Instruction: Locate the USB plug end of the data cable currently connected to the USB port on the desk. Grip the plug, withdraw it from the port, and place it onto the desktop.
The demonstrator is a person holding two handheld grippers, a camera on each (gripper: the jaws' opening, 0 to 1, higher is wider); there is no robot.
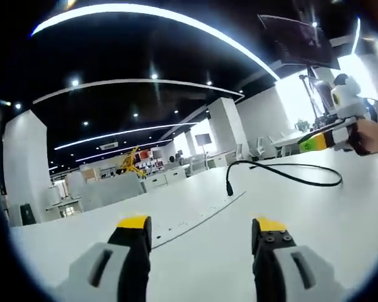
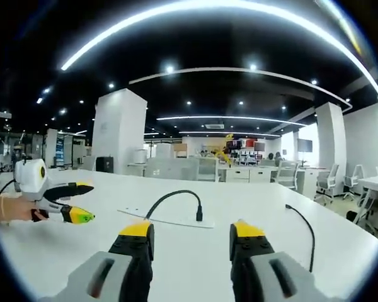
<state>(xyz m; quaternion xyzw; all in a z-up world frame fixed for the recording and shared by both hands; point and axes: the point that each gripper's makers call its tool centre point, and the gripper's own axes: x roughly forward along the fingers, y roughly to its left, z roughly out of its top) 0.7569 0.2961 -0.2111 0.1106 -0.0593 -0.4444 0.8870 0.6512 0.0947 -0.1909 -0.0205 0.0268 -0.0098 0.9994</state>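
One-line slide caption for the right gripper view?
Open hand-held gripper faces black cable plugged into the white desk's port strip.

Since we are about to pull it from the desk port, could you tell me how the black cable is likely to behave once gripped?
The cable will probably flop: it arches from the port strip in a loose curve. It looks thin, so likely light, and the free length may drag across the desk. The small plug may slip in a claw, so grip it squarely.

A broad white desk carried a flat white port strip with a black data cable arching up from it, while a second black cable lay loose nearby.
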